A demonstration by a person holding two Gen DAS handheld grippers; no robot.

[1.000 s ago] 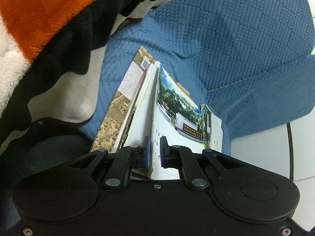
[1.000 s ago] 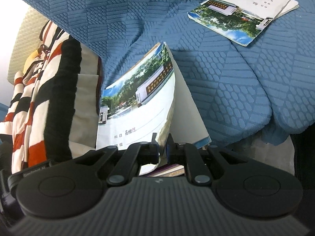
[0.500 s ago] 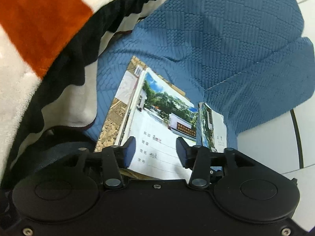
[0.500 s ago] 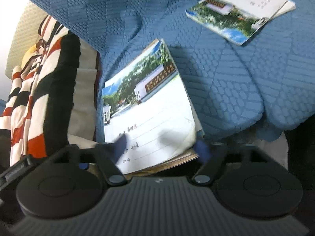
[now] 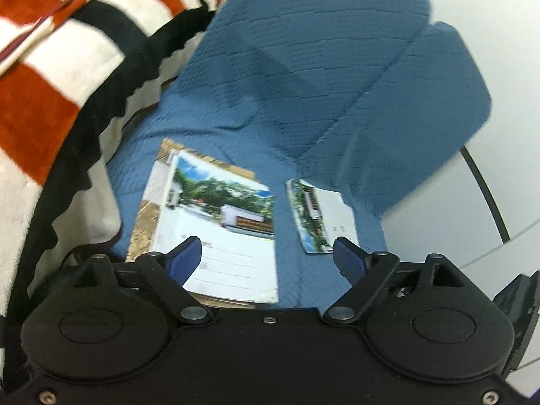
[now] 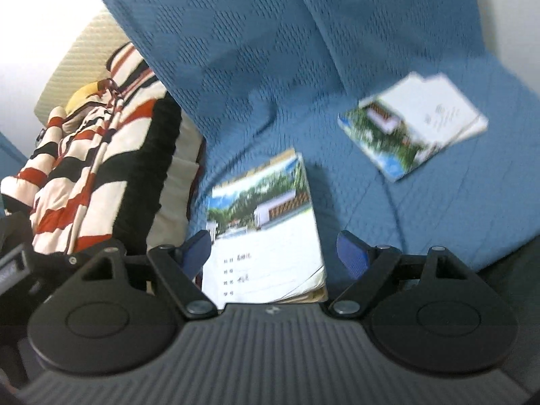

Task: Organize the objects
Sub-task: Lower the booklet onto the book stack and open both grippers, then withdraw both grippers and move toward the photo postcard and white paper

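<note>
A stack of notebooks [image 5: 219, 233] [image 6: 266, 236] with a photo cover lies flat on the blue sofa seat [image 5: 303, 101] [image 6: 256, 94]. A second small pile of notebooks [image 5: 320, 219] [image 6: 411, 125] lies apart to its right. My left gripper [image 5: 268, 258] hangs above the stack, its jaws still opening, nothing between the blue pads. My right gripper [image 6: 276, 253] is open above the stack's near edge, pads clear of the cover.
A striped orange, black and white blanket [image 5: 57, 77] [image 6: 101, 175] is heaped on the left of the seat. A cream cushion [image 6: 84, 60] stands behind it. White tiled floor [image 5: 472, 202] shows to the right of the sofa.
Both grippers let go of the photo-cover notebook, which now lies flat on the stack. Both opened wide and rose away from the seat.
</note>
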